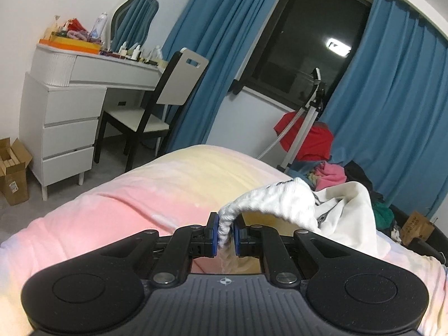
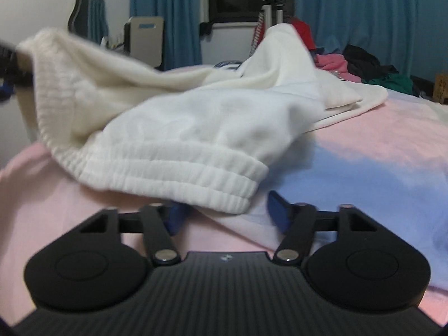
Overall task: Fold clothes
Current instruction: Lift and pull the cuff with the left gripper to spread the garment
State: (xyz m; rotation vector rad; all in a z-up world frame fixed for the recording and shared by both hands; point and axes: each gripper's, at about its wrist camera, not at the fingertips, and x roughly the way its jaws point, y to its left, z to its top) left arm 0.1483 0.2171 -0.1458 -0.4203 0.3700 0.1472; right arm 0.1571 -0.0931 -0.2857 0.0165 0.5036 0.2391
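Note:
A white garment (image 2: 196,117) with a ribbed elastic band lies on the pink and yellow bed (image 1: 140,196). My left gripper (image 1: 225,233) is shut on the ribbed band (image 1: 266,198) and holds that end lifted off the bed. It also shows at the far left edge of the right wrist view (image 2: 11,67). My right gripper (image 2: 224,212) is open, low over the bed, with the band's lower edge (image 2: 196,179) hanging just in front of and over its blue fingertips (image 2: 275,207). It holds nothing.
A pile of coloured clothes (image 1: 333,173) lies at the far right side of the bed, with a stand (image 1: 305,117) and a red cloth beside it. A white dresser (image 1: 70,106), a chair (image 1: 156,98) and a cardboard box (image 1: 14,168) stand at left. Blue curtains (image 1: 392,84) hang behind.

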